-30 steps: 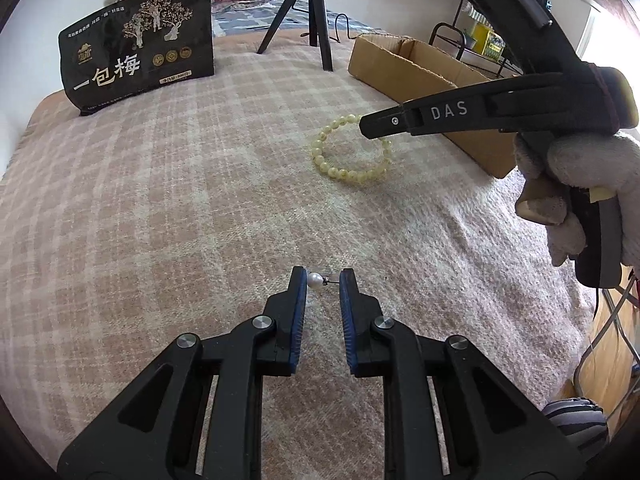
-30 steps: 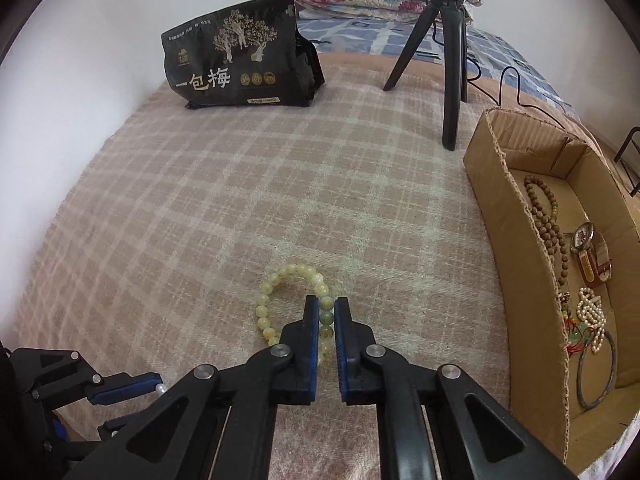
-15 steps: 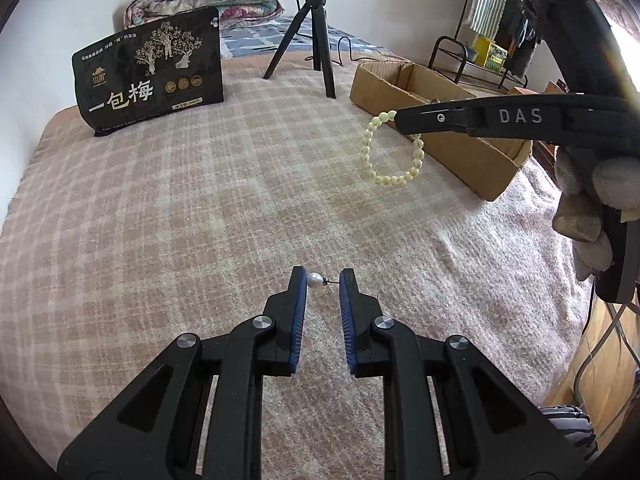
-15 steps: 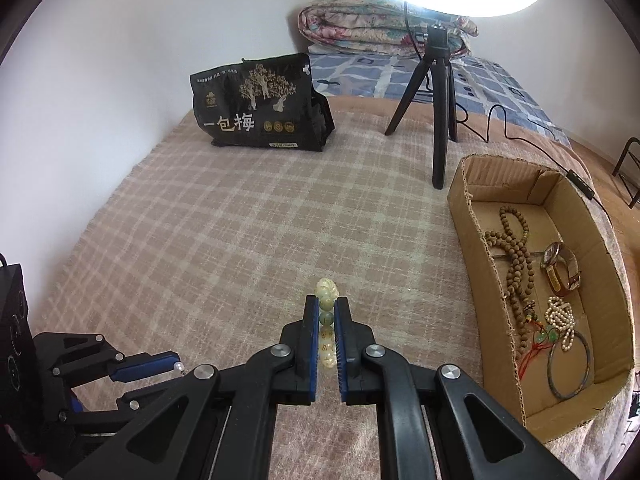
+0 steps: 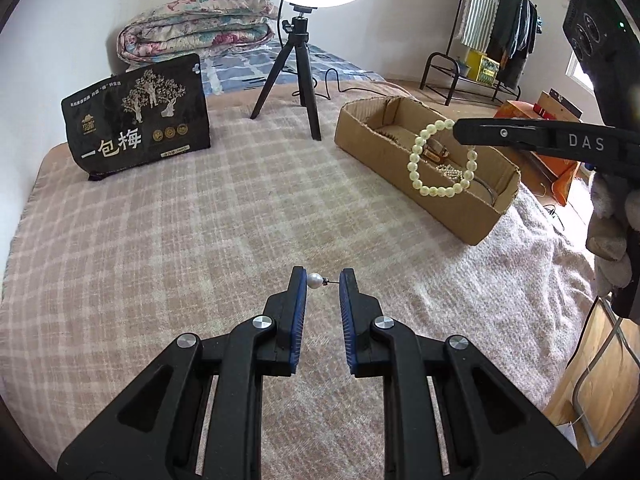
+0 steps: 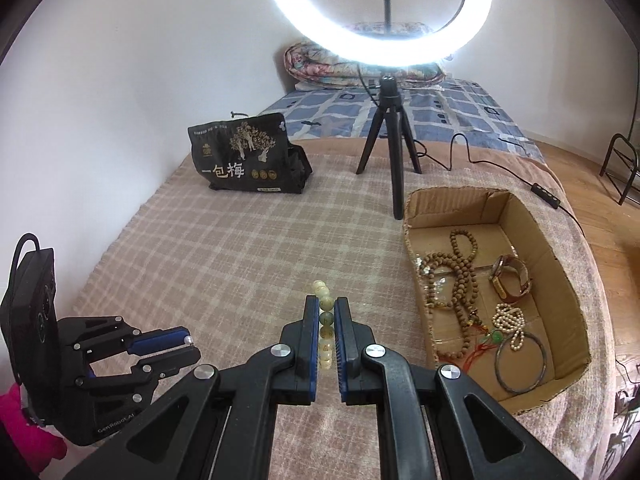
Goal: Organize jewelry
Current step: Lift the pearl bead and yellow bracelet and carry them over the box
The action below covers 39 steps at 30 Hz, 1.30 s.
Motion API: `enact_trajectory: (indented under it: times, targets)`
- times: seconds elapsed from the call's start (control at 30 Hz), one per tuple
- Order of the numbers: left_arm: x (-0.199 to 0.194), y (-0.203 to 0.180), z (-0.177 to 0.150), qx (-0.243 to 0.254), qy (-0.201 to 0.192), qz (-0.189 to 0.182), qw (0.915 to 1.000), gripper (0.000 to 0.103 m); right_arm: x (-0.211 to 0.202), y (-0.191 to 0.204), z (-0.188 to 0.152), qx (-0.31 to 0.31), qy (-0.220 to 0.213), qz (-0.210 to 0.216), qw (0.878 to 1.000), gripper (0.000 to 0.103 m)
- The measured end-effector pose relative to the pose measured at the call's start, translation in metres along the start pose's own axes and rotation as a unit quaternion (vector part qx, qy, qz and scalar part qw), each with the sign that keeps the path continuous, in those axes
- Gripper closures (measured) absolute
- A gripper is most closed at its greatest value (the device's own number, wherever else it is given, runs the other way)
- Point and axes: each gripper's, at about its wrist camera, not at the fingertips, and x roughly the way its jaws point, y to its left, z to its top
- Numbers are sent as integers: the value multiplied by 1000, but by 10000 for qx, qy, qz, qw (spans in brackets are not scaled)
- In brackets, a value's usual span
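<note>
Pale-green bead bracelet (image 5: 440,160) hangs clamped in the right gripper (image 6: 327,320) near one cardboard box (image 6: 560,280); left gripper (image 5: 322,284) fingers pinch one pearl stud earring (image 5: 315,280) above the bed (image 5: 200,220).

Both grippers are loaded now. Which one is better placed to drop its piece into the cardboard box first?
Right, probably. The right gripper holds the pale bead bracelet, which in the left wrist view hangs in front of the cardboard box. The left gripper, pinching the pearl earring, is over the blanket, farther from the box.
</note>
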Motion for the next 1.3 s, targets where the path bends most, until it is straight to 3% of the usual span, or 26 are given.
enact_trajectory:
  times: [0.63, 1.03, 1.3]
  targets:
    - [34, -53, 75, 196, -323, -245, 9990, 88, -53, -106, -2, 459, -284, -670, 9963, 98]
    - [77, -78, 132, 230, -408, -267, 9985, 88, -37, -136, -11, 523, -157, -740, 9958, 98]
    - [105, -86, 149, 153, -345, -212, 9991, 88, -28, -145, -14, 553, -128, -757, 9955, 98]
